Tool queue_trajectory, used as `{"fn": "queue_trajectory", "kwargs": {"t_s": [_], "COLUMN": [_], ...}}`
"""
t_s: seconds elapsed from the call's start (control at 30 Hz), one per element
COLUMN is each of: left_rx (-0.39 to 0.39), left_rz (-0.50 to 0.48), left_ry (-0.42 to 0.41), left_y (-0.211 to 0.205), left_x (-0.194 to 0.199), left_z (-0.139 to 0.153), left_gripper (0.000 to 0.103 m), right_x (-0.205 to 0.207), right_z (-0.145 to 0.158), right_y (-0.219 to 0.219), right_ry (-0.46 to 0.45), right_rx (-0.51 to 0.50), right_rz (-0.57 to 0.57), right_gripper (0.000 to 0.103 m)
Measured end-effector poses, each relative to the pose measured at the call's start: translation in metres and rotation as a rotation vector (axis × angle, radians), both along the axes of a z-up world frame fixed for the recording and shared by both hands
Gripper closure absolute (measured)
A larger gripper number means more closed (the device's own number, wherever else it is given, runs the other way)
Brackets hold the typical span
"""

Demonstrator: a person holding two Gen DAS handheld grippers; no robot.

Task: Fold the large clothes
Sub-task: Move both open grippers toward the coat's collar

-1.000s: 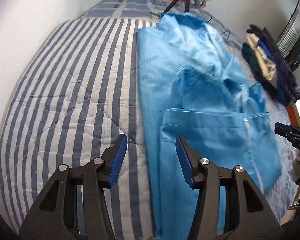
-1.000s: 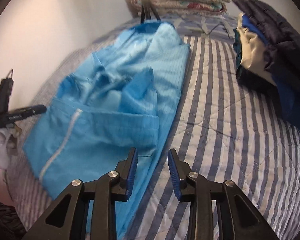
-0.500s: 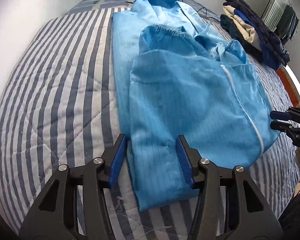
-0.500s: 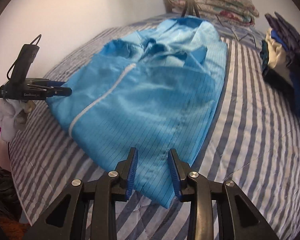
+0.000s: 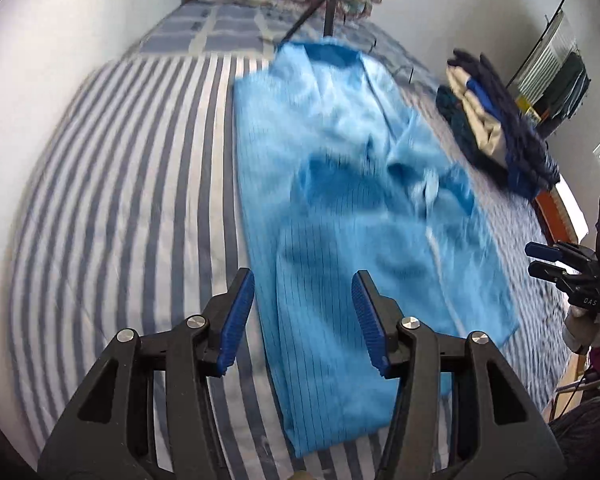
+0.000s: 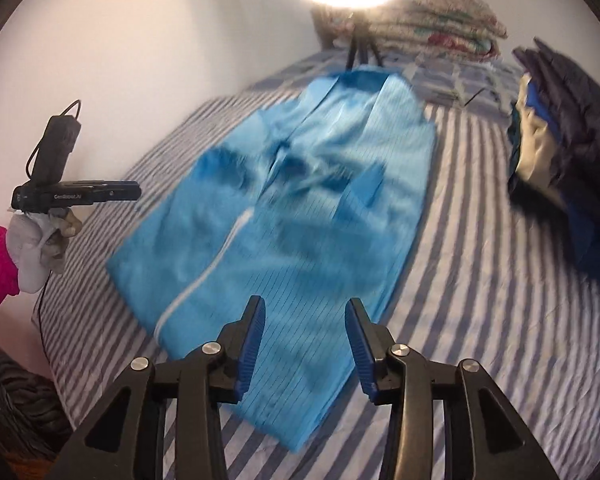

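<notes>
Both grippers hang over the blue coverall's [image 5: 340,216] near hem: left gripper [image 5: 303,316] agape, empty; right gripper [image 6: 305,344] has just been opening, nothing between pads. Next fold prob. near hem to far collar: grab both near corners evenly, keep edges square on the striped quilt [image 5: 140,184].

A bedroom in a home was shown: a bed covered by a blue-and-white striped quilt [image 6: 480,280] was set against a plain white wall [image 6: 140,60]. Folded floral bedding [image 6: 440,28] was piled at the bed's far end, and a stack of folded clothes [image 6: 560,152] was laid on the quilt. More garments [image 5: 572,80] were seen hanging beyond the bed.
</notes>
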State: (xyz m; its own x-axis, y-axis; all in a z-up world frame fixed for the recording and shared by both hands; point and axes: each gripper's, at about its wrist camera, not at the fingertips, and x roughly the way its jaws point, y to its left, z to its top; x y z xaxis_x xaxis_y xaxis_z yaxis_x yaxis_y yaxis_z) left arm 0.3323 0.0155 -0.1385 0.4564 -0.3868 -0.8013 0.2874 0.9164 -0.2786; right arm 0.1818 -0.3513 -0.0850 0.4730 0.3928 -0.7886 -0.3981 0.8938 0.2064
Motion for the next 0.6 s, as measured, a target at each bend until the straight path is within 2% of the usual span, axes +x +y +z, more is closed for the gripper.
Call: {"fn": "queue_trajectory", "kwargs": {"t_s": [0.07,0.13,0.17,0.23,0.43,0.6], "left_rx": [-0.03,-0.066,-0.078,-0.11,-0.179,-0.235], "left_rz": [-0.005,-0.012,-0.013,-0.022,0.001,0.037], "left_ry": [-0.017,-0.023,-0.024,-0.009,0.034,0.069], "left_y": [0.002,0.002,0.001,0.002,-0.01,-0.019], "left_x": [0.022,0.053,0.068,0.098,0.189,0.248], "left_z": [0.014,0.026,0.028,0.03,0.014,-0.003], "left_gripper": [0.051,0.046,0.042,0.04,0.04,0.04], "right_x": [0.019,0.045,0.055,0.088,0.174,0.242], "right_z": [0.012,0.022,0.025,0.03,0.027,0.015], "right_y": [-0.006,-0.013,-0.015,-0.018,-0.02,-0.017], "right_ry": [-0.024,-0.036,-0.043,-0.062,-0.046,-0.016], "right_rx": [0.012,0.033,0.038,0.041,0.084,0.104], "right_rz": [-0.013,-0.015,-0.021,-0.041,-0.075,-0.111], "right_gripper": [0.06,0.06,0.06,0.057,0.05,0.048]}}
